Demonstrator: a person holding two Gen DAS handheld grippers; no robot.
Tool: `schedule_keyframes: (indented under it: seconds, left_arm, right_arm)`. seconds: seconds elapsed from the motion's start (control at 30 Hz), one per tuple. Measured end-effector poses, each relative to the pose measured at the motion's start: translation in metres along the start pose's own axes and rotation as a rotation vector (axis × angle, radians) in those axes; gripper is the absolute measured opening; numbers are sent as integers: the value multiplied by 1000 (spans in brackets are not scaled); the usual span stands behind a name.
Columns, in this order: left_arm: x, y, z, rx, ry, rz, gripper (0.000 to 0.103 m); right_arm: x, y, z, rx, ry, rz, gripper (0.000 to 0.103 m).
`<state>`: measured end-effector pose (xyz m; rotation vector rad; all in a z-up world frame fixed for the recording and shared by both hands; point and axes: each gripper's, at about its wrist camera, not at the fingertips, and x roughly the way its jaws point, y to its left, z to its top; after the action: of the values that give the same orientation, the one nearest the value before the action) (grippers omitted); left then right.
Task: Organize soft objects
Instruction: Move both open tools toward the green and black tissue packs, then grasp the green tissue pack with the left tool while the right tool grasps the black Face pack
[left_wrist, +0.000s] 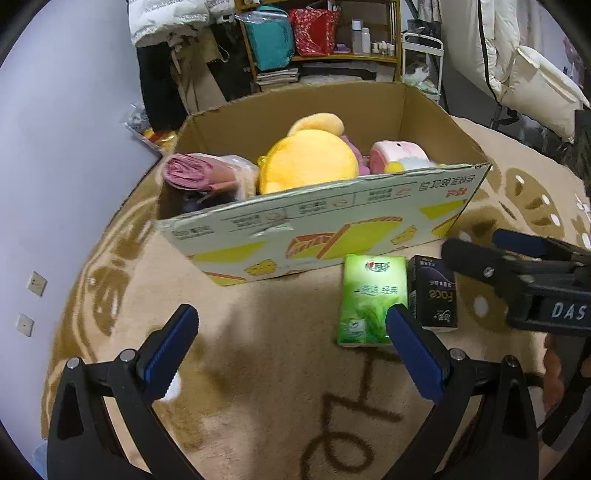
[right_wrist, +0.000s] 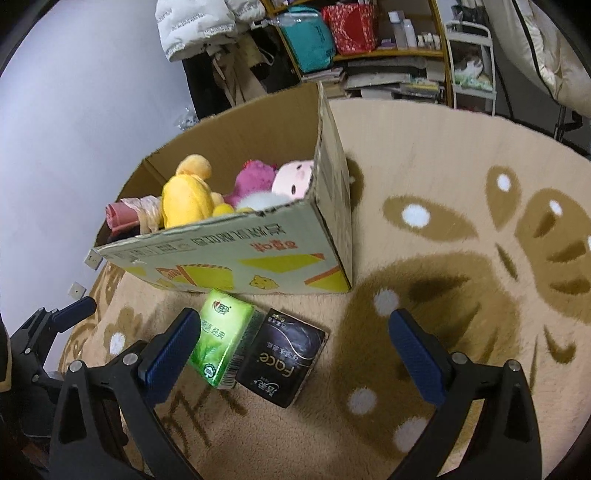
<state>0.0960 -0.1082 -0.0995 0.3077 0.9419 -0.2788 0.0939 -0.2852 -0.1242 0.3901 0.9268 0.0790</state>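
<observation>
Under my tongs a tan patterned rug (right_wrist: 443, 155) carries the open cardboard box (right_wrist: 236, 258), with a green tissue pack (right_wrist: 221, 343) and black tissue pack (right_wrist: 284, 358) touching just before it.

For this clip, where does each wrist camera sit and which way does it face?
Left wrist: low over the beige patterned rug, facing the open cardboard box; open left gripper in front, right gripper at the right edge.
Right wrist: higher, right of the box, looking down; open right gripper in front.
Shared: green tissue pack, black tissue pack, yellow plush toy.
</observation>
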Motion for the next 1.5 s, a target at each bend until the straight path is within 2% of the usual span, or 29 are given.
schedule_keyframes:
  seconds: [0.2,0.33,0.4,0.47,0.73,0.83,1.03,1.5]
  left_arm:
    - [14,-7,0,12,31,-28,101]
    - [21,-12,-1,26,47,-48,101]
    - [23,-14,-2,33,51,-58,101]
    - [25,-18,-2,42,55,-70,101]
    - [33,-30,-4,75,76,-77,101]
    - [36,-31,-4,78,81,-76,101]
    - [45,-31,-5,74,101,-66,101]
    - [55,-30,-4,39,119,-99,101]
  right_arm:
    - [18,-7,1,33,44,22,103]
    - [28,-12,1,54,79,38,91]
    - [32,-14,0,64,100,51,80]
    - [36,-14,0,64,118,57,75]
    - [39,-9,0,60,137,75,72]
    - [43,-5,-3,52,152,82,64]
    - [48,0,-5,49,161,81,63]
    - [49,-6,-4,56,172,87,63]
